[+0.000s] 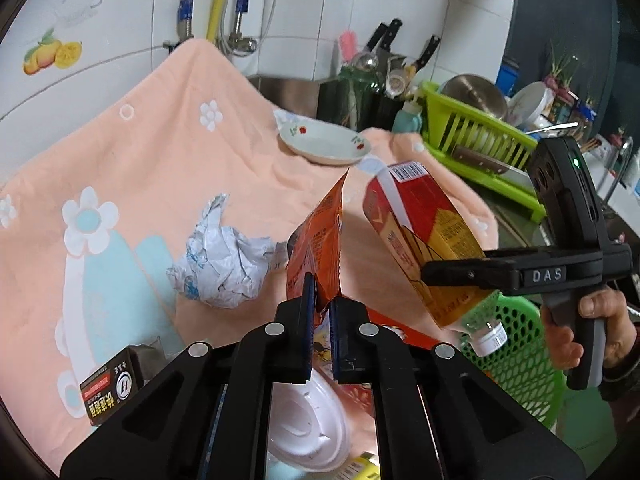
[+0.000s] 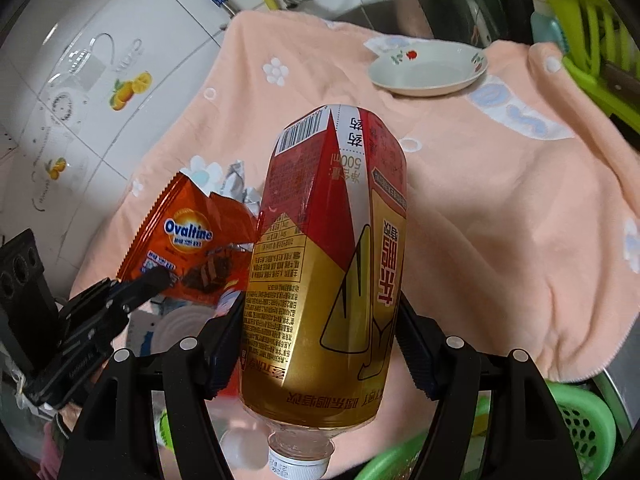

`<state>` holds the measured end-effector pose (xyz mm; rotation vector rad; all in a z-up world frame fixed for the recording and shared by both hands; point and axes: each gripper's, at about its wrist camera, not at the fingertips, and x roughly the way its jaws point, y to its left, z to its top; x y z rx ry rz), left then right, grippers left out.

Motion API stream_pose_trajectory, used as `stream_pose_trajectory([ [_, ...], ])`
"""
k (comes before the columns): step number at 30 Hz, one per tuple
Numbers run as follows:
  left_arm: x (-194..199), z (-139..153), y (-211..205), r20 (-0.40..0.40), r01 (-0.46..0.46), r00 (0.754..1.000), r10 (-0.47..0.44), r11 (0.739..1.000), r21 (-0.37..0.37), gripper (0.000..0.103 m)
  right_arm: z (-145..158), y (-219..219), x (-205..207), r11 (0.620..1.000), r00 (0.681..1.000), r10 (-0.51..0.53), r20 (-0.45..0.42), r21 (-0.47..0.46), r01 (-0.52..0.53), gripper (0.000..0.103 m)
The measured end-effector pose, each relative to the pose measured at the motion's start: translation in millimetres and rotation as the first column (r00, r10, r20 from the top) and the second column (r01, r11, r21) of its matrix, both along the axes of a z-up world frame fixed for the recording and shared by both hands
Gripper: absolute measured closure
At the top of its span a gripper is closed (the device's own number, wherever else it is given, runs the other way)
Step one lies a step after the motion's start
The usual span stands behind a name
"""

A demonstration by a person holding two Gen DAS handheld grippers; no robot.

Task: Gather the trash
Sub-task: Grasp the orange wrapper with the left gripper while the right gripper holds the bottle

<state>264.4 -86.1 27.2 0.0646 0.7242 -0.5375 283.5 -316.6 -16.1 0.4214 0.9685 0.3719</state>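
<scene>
My left gripper is shut on the lower edge of an orange Ovaltine wrapper, which stands up off the peach towel; the wrapper also shows at the left of the right wrist view. My right gripper is shut on a red-and-gold plastic bottle, held cap down. In the left wrist view that bottle hangs above a green perforated basket with the right gripper clamped round it. A crumpled white-and-blue paper wad lies on the towel left of the wrapper.
A white flowered dish sits at the towel's far side, with a green dish rack, knives and utensils behind it. A small dark box and a white plastic lid lie near the front edge. A hand holds the right gripper's handle.
</scene>
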Motion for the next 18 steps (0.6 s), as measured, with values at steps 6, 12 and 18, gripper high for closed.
stream_pose_trajectory([
  [6, -23, 23, -1, 0.039, 0.015, 0.999, -0.013, 0.999, -0.043, 0.098, 13, -15, -44, 1.000, 0.999, -0.005, 0.037, -0.003, 0.005, 0.036],
  [12, -48, 43, -6, 0.067, 0.047, 0.997, -0.041, 0.995, -0.090, 0.098, 14, -37, -88, 0.999, 0.998, -0.032, 0.051, 0.000, 0.032, 0.036],
  [18, -77, 50, -20, 0.079, 0.100, 0.993, -0.090, 0.988, -0.122, 0.098, -12, -57, -130, 0.998, 0.998, -0.066, 0.000, -0.022, 0.066, 0.036],
])
